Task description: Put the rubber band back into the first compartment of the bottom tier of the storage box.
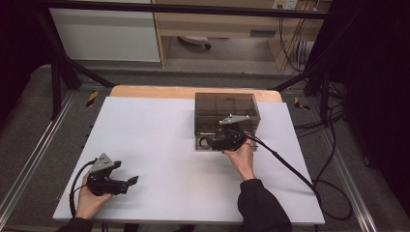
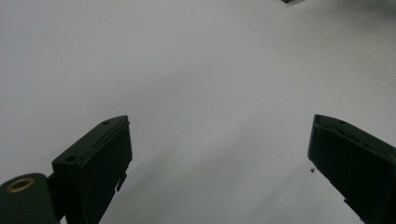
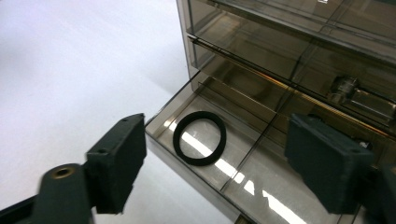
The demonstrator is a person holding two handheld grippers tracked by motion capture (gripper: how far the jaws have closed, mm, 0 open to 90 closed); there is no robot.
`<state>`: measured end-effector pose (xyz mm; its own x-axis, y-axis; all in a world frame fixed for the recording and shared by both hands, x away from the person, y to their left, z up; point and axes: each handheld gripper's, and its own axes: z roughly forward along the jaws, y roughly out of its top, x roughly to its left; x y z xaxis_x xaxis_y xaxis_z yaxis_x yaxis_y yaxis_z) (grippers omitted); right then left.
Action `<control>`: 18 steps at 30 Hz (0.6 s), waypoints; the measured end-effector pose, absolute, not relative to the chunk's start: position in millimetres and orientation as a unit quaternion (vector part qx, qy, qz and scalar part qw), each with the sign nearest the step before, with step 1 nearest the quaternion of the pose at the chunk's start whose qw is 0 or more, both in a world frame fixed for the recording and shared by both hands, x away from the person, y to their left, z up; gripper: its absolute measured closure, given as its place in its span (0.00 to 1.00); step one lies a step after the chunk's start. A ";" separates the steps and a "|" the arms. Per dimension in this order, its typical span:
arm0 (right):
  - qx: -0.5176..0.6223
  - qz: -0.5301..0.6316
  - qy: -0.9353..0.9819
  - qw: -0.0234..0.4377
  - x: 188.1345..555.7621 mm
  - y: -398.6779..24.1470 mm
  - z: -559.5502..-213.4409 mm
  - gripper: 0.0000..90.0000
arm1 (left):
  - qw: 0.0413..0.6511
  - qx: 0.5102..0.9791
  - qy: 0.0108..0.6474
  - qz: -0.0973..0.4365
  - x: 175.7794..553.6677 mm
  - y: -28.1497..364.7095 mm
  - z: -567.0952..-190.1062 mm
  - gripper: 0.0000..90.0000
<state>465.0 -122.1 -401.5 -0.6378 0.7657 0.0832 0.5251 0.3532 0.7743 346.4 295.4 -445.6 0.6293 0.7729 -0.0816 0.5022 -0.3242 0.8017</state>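
A smoky clear drawer cabinet [image 1: 226, 112] stands on the white table [image 1: 159, 145], right of centre. Its bottom drawer [image 3: 212, 175] is pulled out toward me. A black ring [image 3: 200, 137] lies flat in the drawer's left compartment, and the ring [image 1: 206, 142] is also in the high view. My right gripper [image 1: 227, 141] hovers at the drawer front, open, its jaws [image 3: 219, 170] straddling the drawer with nothing held. My left gripper [image 1: 126, 182] rests low at the near left of the table, open and empty, its jaws [image 2: 219, 168] wide over bare white surface.
The cabinet's upper drawers [image 3: 299, 42] are pushed in; a small metal part [image 3: 348, 88] shows through one front. A black cable [image 1: 290, 166] trails from the right gripper across the table's right side. A wooden strip [image 1: 154, 92] edges the far side.
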 end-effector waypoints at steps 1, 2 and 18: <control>0.399 0.405 0.809 0.148 465.0 -122.1 -401.5 0.22 | 0.422 0.798 0.400 0.160 346.4 295.4 -445.6 0.07; 0.397 0.407 0.809 0.149 462.0 -123.3 -399.0 0.18 | 0.422 0.798 0.399 0.160 346.5 295.3 -445.6 0.07; 0.400 0.427 0.799 0.139 440.2 -144.9 -392.2 0.04 | 0.422 0.798 0.400 0.160 346.5 295.0 -445.7 0.07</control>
